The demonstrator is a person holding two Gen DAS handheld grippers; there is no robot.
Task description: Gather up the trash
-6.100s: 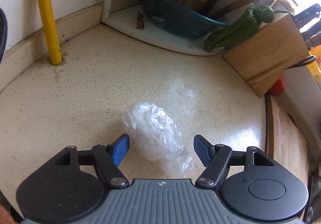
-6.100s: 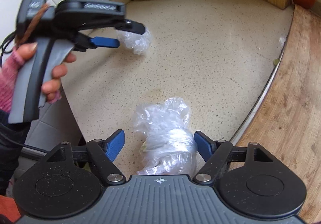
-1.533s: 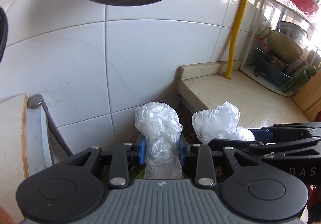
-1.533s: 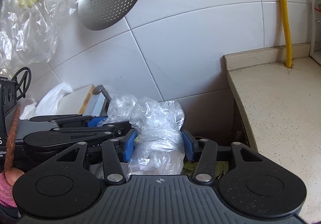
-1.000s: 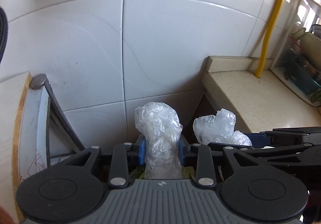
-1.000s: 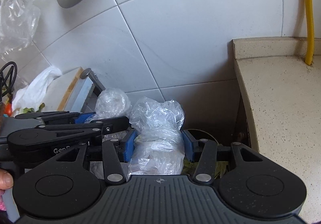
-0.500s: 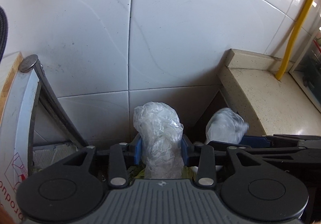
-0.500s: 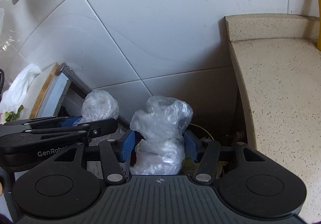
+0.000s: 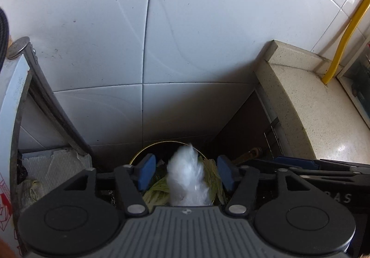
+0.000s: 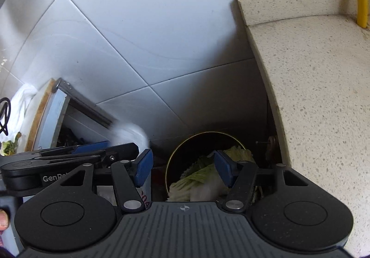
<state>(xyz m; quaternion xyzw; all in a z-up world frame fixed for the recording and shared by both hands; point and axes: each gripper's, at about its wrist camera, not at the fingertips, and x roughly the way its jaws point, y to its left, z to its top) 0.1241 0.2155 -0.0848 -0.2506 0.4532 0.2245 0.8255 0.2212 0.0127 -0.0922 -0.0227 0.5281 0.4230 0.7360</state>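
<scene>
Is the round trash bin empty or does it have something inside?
Not empty: the trash bin holds green cabbage leaves, and a crumpled plastic bag is above it.

Round bin [image 10: 172, 161] sits low in a narrow gap: tiled wall [image 9: 185, 50] far, countertop edge [image 10: 272, 87] right, leaning metal frame [image 9: 57, 119] left. Bin mouth already holds cabbage leaves [image 10: 198, 177]. Left gripper [image 10: 108, 145] crowds the near-left side; open room is straight above the bin.

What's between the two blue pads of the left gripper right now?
A blurred white plastic bag, untouched by the pads. The left gripper has just been opening above the bin of green leaves. The left wrist view shows it.
</scene>
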